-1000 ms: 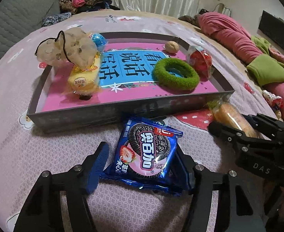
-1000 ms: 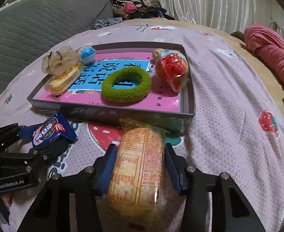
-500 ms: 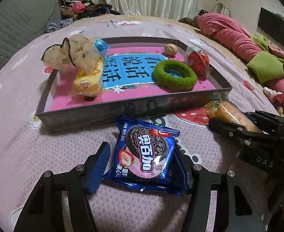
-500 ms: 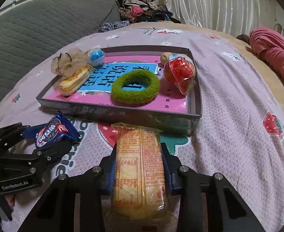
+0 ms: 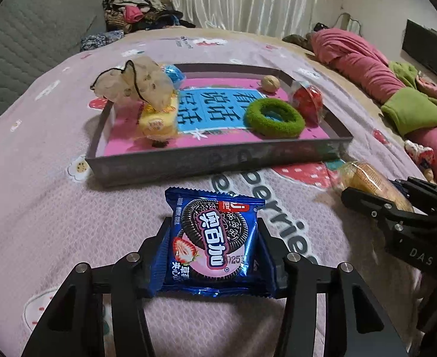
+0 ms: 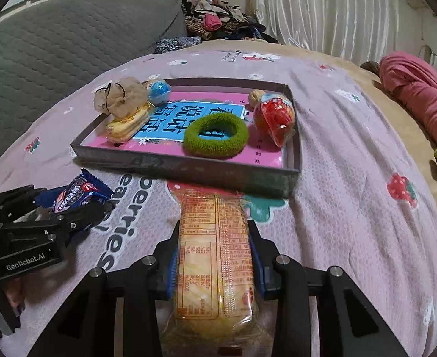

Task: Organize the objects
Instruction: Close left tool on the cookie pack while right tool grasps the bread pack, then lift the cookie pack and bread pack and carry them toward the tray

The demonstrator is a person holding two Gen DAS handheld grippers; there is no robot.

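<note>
Left tongs (image 5: 214, 248) clamped on blue cookie packet (image 5: 214, 238), grey tray (image 5: 218, 160) just beyond on the pink bedspread (image 5: 54, 214)

Left view: low over the bed (image 5: 69, 223), close, facing the tray (image 5: 218, 160) at 12 o'clock; right gripper (image 5: 376, 190) at 3 o'clock.
Right view: same height, tray (image 6: 188, 166) at 12 o'clock; left gripper (image 6: 78, 205) at 9 o'clock.
Shared: tray, bedspread, curtain (image 6: 322, 9).
</note>
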